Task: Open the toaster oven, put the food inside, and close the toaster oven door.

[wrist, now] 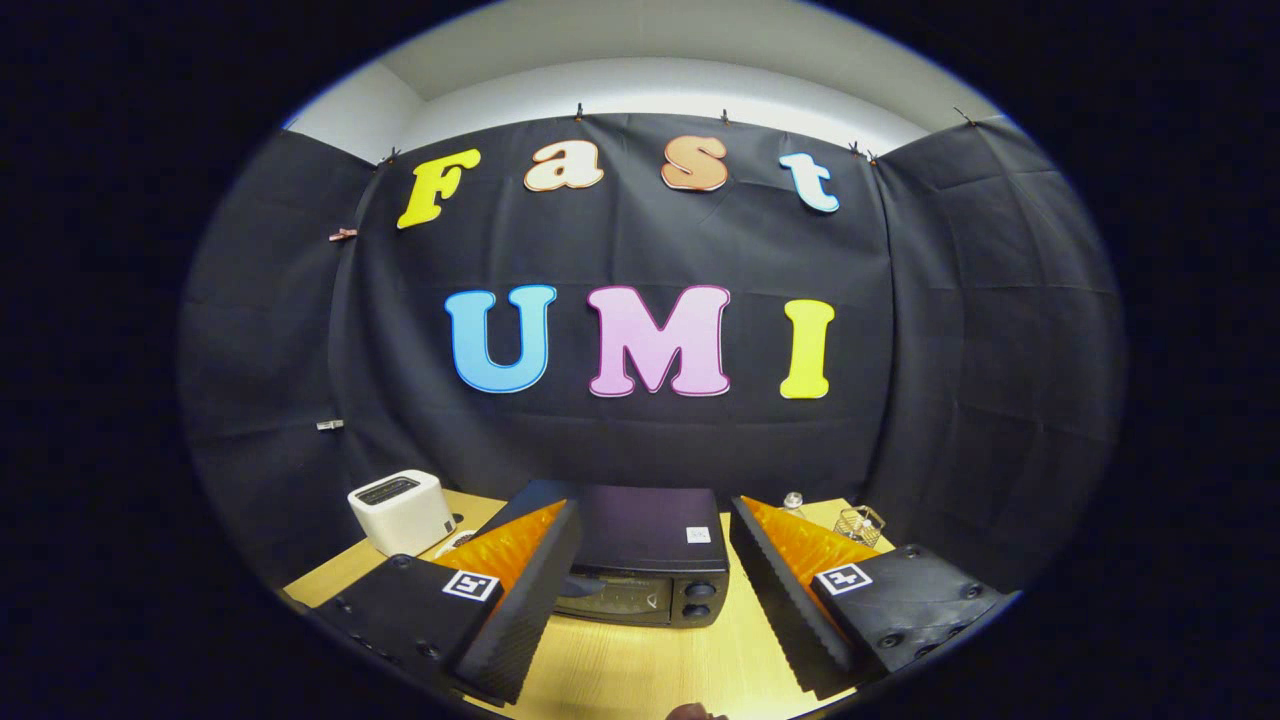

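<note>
A black toaster oven [640,560] stands on the wooden table [640,665] just beyond my fingers, its door shut and its two knobs [698,598] at the front right. My gripper [650,590] is open, with the left finger [520,600] and the right finger [790,600] spread wide apart and nothing between them. The left finger covers part of the oven's door. A small brown thing [690,712] peeks in at the near table edge; I cannot tell what it is.
A white two-slot toaster [402,510] sits on the table to the left of the oven. Behind the right finger stand a small glass bottle [793,500] and a gold wire basket [858,522]. Black cloth walls close in the table on three sides.
</note>
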The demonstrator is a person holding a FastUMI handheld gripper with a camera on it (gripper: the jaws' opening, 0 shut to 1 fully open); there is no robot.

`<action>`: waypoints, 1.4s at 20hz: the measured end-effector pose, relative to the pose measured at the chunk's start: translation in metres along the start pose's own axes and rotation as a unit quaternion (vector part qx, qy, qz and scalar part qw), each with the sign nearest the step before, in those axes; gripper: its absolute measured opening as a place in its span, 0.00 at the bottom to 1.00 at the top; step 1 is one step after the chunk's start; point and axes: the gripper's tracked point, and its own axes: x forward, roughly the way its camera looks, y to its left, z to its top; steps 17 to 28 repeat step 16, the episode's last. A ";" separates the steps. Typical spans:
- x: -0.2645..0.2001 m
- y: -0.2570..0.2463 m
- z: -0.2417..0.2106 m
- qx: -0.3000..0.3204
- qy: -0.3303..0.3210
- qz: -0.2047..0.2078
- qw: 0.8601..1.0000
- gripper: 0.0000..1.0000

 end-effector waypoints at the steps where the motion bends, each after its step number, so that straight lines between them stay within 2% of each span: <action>1: -0.002 -0.005 0.005 -0.002 -0.004 -0.004 1.000 0.99; 12: -0.028 -0.046 0.024 -0.013 -0.018 -0.042 0.999 0.99; 28: -0.033 -0.051 0.027 -0.019 -0.019 -0.045 0.999 0.99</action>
